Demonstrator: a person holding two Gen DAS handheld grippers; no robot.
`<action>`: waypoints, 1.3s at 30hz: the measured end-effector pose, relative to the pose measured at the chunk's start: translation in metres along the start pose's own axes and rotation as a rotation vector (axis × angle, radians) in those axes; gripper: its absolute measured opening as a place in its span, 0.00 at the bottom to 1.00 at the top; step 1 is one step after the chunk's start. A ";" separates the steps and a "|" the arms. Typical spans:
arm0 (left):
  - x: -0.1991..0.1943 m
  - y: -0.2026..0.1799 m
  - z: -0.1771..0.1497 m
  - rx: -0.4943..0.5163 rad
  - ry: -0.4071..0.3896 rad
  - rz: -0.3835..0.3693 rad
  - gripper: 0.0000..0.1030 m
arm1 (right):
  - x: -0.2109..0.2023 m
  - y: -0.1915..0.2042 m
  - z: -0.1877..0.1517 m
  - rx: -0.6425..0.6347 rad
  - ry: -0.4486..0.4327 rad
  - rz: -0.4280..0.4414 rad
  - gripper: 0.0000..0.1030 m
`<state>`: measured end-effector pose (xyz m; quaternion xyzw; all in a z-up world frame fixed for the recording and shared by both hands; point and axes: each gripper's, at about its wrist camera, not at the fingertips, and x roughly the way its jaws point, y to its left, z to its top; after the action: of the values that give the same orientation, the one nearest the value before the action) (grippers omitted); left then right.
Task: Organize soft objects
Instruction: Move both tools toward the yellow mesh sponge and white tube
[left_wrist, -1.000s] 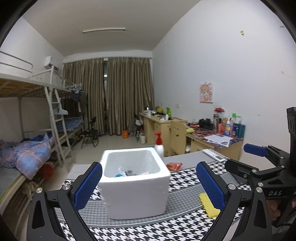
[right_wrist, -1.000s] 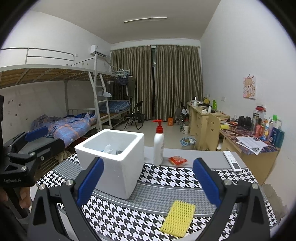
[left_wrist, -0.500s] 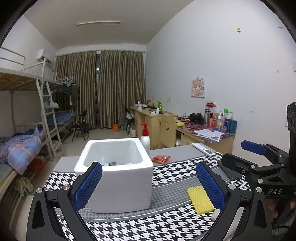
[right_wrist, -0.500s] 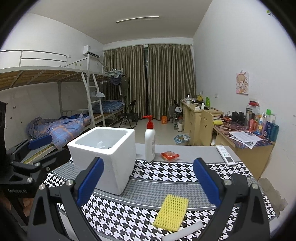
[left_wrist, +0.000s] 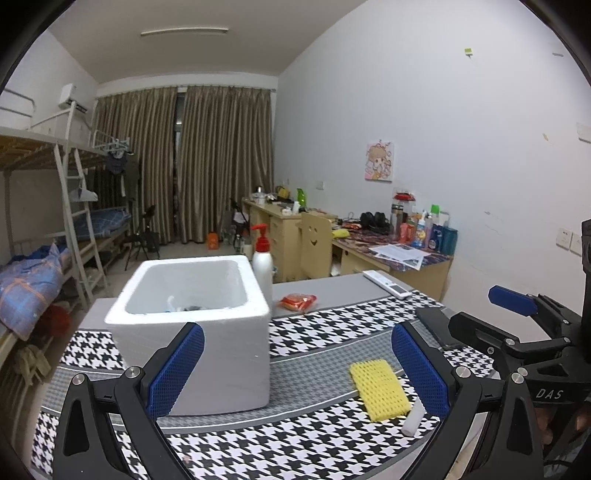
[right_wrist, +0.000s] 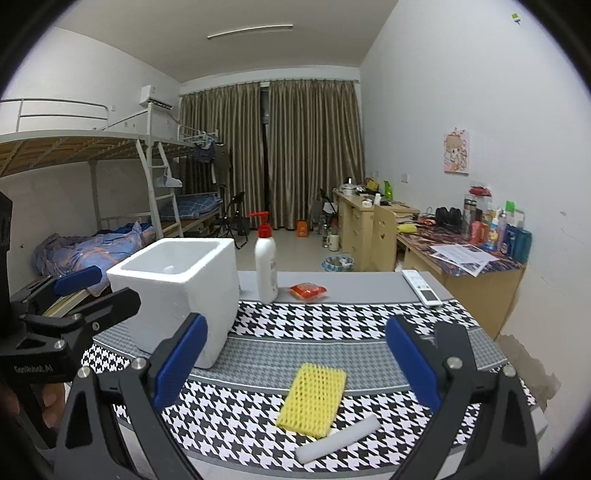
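Clearly an approach step, nothing gripped yet. Right gripper (right_wrist: 295, 354) held above the near part of the table (right_wrist: 332, 288), jaws wide and empty, framing the yellow mesh sponge (right_wrist: 314, 400) that lies flat on the houndstooth cloth (right_wrist: 314, 325). Just beside the sponge, at its near edge and possibly touching, a white foam roll (right_wrist: 338, 437). Left gripper (left_wrist: 295, 373) likewise spread wide and empty, hovering in front of the white foam box (left_wrist: 195, 332), with the sponge (left_wrist: 378, 395) and roll (left_wrist: 413, 421) off to its right.

Judged from the layout: 2 soft pieces left on the cloth, the box being the likely destination — some items already lie at its bottom, though too small to identify. Next move probably calls for lowering the right gripper over the sponge, closing across its narrow width, lifting, then carrying left to the box opening.

Room for moving: open cloth between sponge and box, no obstacle along that path. Pump bottle (right_wrist: 266, 266) and orange packet (right_wrist: 307, 291) well behind, remote control (right_wrist: 421, 288) off at the far right edge — all apart from the pick. Caution near the front edge of the table: the roll sits close to it and could be nudged off. Left gripper close to the box's front wall, so worth keeping clear during the drop.
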<state>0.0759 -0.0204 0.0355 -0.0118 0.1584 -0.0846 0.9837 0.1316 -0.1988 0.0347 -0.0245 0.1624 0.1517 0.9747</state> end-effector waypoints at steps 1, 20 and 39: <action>0.001 -0.002 -0.001 0.003 0.002 -0.003 0.99 | 0.000 -0.001 -0.001 0.001 0.001 -0.003 0.96; 0.030 -0.021 -0.018 0.020 0.090 -0.049 0.99 | 0.005 -0.028 -0.023 0.059 0.063 -0.079 0.96; 0.067 -0.039 -0.037 0.022 0.192 -0.091 0.99 | 0.012 -0.051 -0.045 0.097 0.147 -0.130 0.96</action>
<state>0.1206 -0.0699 -0.0180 -0.0001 0.2505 -0.1318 0.9591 0.1437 -0.2478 -0.0122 0.0012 0.2386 0.0778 0.9680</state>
